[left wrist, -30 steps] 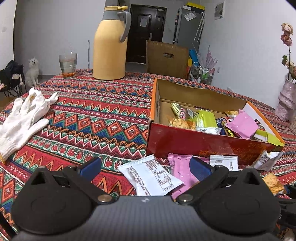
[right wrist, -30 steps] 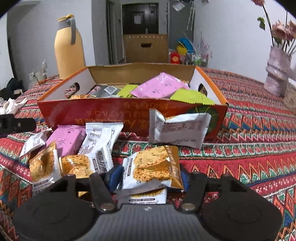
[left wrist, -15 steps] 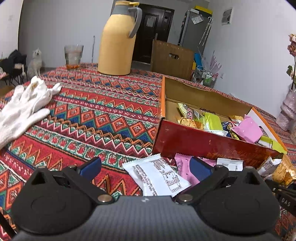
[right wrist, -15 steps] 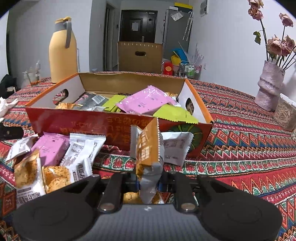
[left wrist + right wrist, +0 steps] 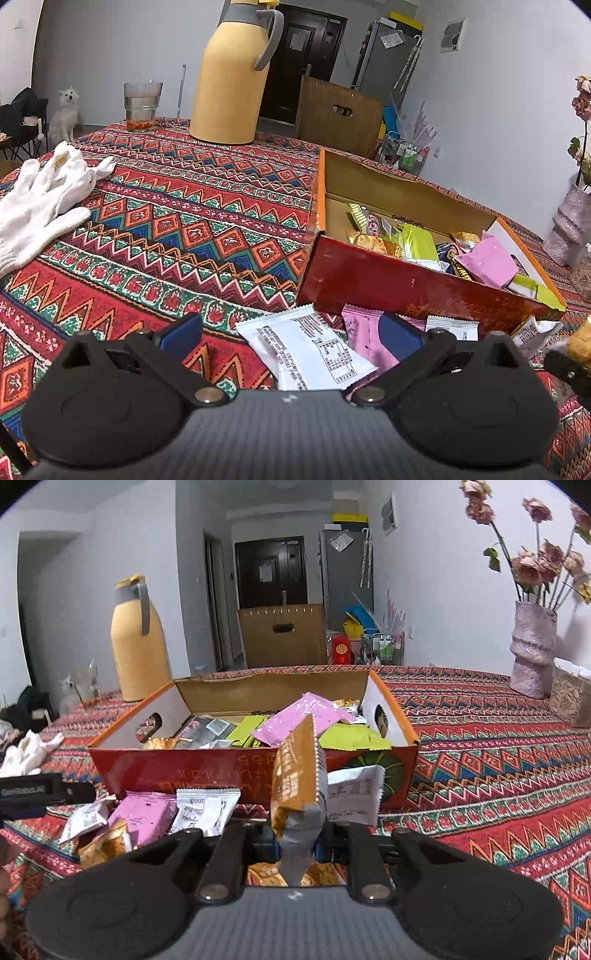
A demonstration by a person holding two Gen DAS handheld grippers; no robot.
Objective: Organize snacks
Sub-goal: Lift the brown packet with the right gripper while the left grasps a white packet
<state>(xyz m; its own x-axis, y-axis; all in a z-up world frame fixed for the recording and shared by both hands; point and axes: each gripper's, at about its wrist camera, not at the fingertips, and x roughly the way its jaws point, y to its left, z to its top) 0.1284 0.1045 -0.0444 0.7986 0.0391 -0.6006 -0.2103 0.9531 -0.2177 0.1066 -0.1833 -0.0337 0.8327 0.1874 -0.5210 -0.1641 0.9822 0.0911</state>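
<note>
Held thing: an orange snack packet (image 5: 295,775) is pinched by its crimped grey lower end between the fingers of the right gripper (image 5: 297,843), which are pressed together on it.
Place of the packet: it stands on edge above the cloth, just in front of the red snack box (image 5: 221,775), not yet over the rim.
Handling, judged: the packet is probably light and its foil soft and somewhat slippery; the biscuit inside may break if it is squeezed on the body.
Where to hold: the flat seal at the end is the better place, as it is taken now; the filled middle should be avoided.
Left gripper (image 5: 291,336): its fingers are spread wide and nothing is held; a white packet (image 5: 306,350) lies between them on the cloth, beside a pink packet (image 5: 360,332).
Other packets: several more lie in front of the box and are judged to handle in the same way.
</note>
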